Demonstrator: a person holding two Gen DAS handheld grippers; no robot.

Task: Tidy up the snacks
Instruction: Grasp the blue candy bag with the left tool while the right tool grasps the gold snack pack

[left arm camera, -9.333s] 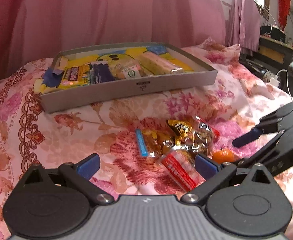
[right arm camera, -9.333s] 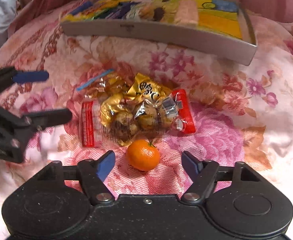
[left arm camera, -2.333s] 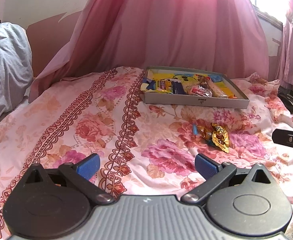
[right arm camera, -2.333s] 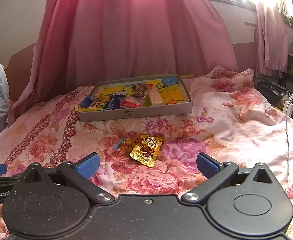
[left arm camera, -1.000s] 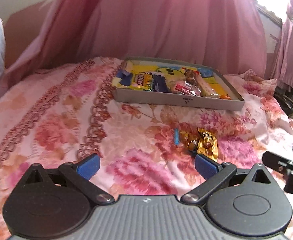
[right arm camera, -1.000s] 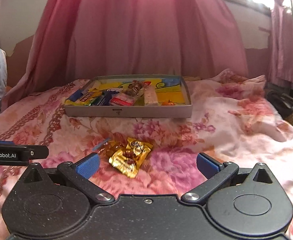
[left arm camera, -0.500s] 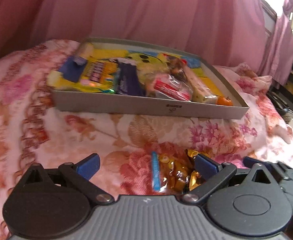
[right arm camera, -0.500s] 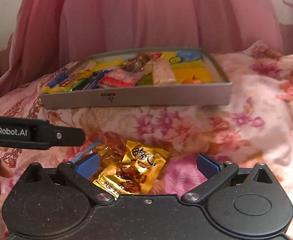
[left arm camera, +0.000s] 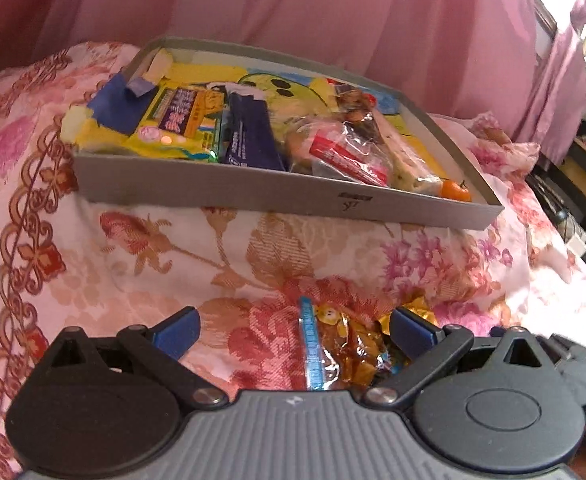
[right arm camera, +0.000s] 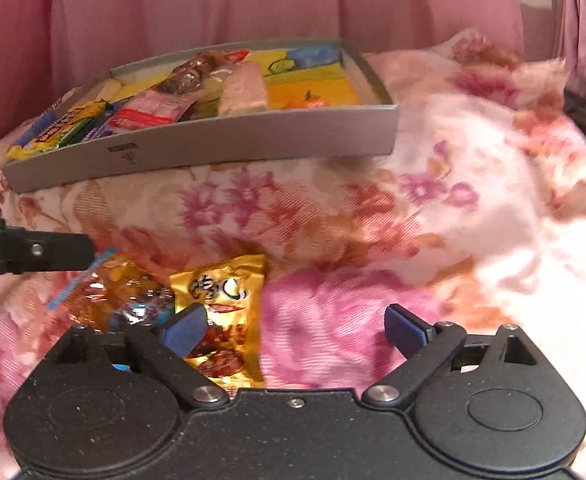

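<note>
1. Where the flowery bedspread (right arm camera: 433, 184) dips, a gold snack bag (right arm camera: 225, 304) lies beside a clear candy bag (left arm camera: 333, 348).
2. The left gripper (left arm camera: 293, 330) hovers over the candy bag, jaws wide apart, holding nothing.
3. The right gripper (right arm camera: 293, 326) sits near the gold bag, jaws wide too.
4. Farther back, the grey tray (left arm camera: 221, 190) holds more snacks and a small orange (left arm camera: 455, 190).
</note>
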